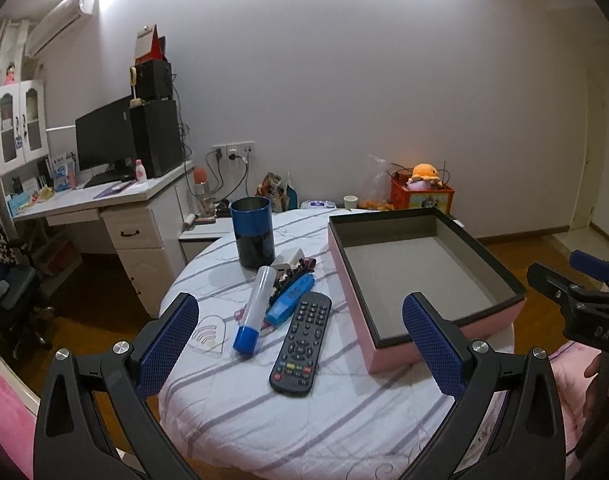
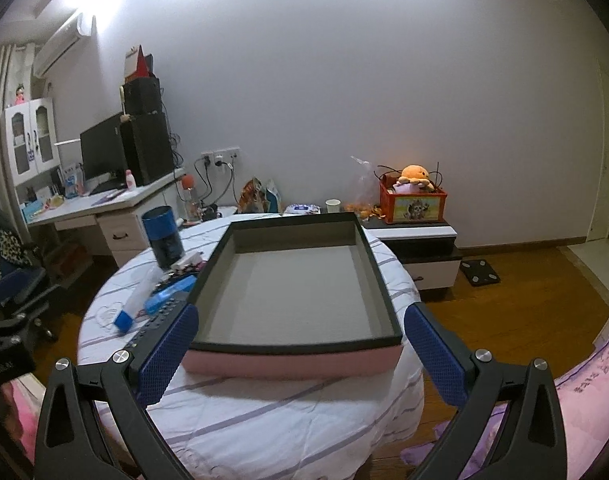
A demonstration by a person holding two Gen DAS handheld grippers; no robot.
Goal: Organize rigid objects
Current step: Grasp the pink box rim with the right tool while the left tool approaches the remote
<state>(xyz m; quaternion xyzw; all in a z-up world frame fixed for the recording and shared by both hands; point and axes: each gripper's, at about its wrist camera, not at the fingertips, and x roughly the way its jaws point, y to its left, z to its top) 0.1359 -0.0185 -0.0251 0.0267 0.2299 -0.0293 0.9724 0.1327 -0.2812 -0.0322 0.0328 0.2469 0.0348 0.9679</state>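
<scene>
Left gripper [image 1: 300, 344] spread wide, nothing held, hovering above near edge of round table [image 1: 324, 432] with striped cloth. Straight ahead between the 2 fingers: black remote [image 1: 302, 343], lying flat, long axis roughly along view direction, closest item. Just left of remote, clear tube with blue cap [image 1: 253, 311], touching or nearly touching blue flat case [image 1: 290, 305]; small clutter behind those, too jumbled to name. Blue-and-black cylinder cup [image 1: 253, 233] upright further back. Pink box [image 1: 444, 344] with grey lining to the right of remote, nothing in it. Right-hand tool visible at far right edge, apart from items. Judged step: start of sorting, no item picked yet, approach to first grasp. Next move likely calls for lowering over remote and closing across its narrow width, then carrying right into box. Right gripper [image 2: 300, 344] also wide apart and holding nothing, centred on box [image 2: 292, 362], near wall just ahead of fingertips, not touching. Remote only partly seen past left finger [image 2: 166, 354]; tube [image 2: 138, 302], case [image 2: 170, 294] and cup [image 2: 163, 238] off to left, well apart from this gripper. Box interior bare, so nothing organized yet.
</scene>
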